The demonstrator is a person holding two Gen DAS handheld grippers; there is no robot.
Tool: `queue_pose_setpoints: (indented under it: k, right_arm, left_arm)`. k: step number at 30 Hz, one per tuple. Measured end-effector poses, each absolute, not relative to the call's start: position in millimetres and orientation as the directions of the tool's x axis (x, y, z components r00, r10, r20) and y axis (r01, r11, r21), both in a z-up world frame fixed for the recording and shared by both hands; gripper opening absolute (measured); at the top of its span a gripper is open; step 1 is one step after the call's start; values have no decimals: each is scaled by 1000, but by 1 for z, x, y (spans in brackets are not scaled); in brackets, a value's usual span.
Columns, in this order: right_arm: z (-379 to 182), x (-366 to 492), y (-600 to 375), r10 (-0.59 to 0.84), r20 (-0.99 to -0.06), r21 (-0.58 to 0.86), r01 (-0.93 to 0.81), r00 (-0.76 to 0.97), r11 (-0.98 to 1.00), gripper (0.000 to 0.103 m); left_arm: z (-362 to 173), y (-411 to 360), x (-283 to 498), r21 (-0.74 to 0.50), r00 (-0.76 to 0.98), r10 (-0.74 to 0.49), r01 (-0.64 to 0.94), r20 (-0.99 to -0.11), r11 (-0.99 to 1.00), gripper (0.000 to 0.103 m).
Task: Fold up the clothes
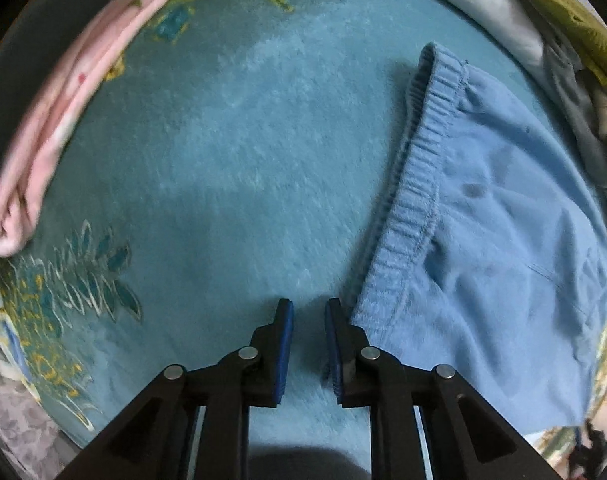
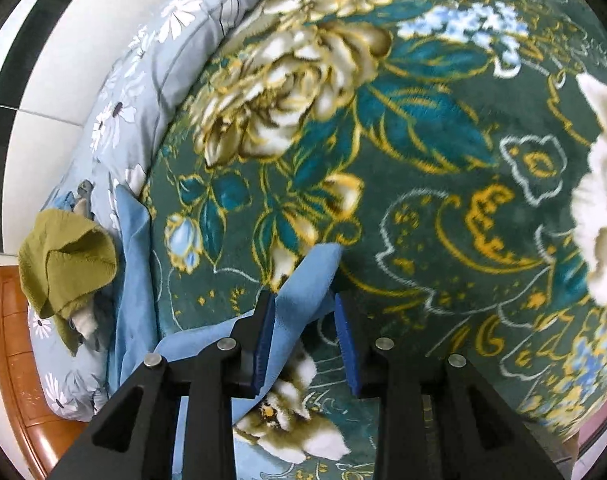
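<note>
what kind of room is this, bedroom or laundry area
Most likely a bedroom, with clothes being folded on a bed: a plush teal floral blanket covers the surface, a grey-blue daisy-print pillow lies at its edge, and an orange wooden bed frame shows below.

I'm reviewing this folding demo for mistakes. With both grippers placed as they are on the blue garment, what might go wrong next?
The right gripper stands open around only a thin tip of the blue garment, so the cloth may slip out as it closes or lifts. The left gripper is open just beside the waistband, not around it; closing here would likely pinch the blanket or nothing.
</note>
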State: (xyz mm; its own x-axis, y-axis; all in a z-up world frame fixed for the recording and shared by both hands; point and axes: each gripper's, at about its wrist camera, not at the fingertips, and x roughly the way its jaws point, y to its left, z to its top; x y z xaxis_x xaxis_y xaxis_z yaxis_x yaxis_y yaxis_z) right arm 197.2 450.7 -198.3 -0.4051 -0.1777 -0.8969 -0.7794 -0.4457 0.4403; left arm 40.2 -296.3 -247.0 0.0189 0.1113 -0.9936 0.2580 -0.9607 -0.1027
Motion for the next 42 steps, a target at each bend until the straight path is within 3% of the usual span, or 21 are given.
queue_pose_setpoints:
  k: [6, 7, 9, 10, 13, 18, 20, 23, 32, 40, 42]
  right_arm:
    - [-207, 196, 457, -200, -879, 476, -784, -433, -399, 30]
    - [-207, 195, 457, -202, -876, 482, -784, -437, -393, 28]
    - [-206, 192, 455, -206, -873, 488, -785, -443, -382, 9]
    - [-204, 190, 454, -204, -872, 490, -784, -445, -381, 8]
    - [-181, 178, 453, -184, -854, 515, -743, -486, -427, 5]
    - [-100, 178, 439, -142, -730, 608, -541, -669, -581, 5]
    - [-107, 185, 438, -102, -776, 533, -560, -623, -634, 5]
    - [-164, 193, 447, -119, -894, 410, -684, -431, -604, 5]
    - [-191, 201, 462, -126, -923, 366, -726, -364, -582, 5]
    - [-183, 204, 481, -55, -935, 317, -754, -351, -575, 5]
    - [-179, 188, 478, -66, -924, 345, -743, -377, -574, 6]
  left_arm:
    - [-244, -306, 50, -173, -9, 179, 292, -984, -940, 18]
    - [-244, -306, 51, -174, -12, 178, 296, -984, -939, 18]
    - [-241, -304, 53, -165, -21, 166, 284, -986, -944, 14]
    - [-239, -301, 53, -167, -27, 166, 271, -986, -948, 5]
    - [-233, -295, 54, -152, -47, 145, 242, -988, -958, 2]
    - [-229, -295, 59, -161, -53, 153, 242, -987, -957, 2]
    - [-229, -295, 59, -153, -50, 145, 242, -988, -958, 2]
    - [-225, -294, 58, -135, -48, 128, 228, -991, -964, 2]
    - [-216, -301, 62, -148, -64, 136, 239, -989, -960, 2]
    - [-184, -317, 51, -207, -205, 158, 242, -966, -948, 3]
    - [-176, -314, 37, -216, -235, 159, 241, -959, -946, 8]
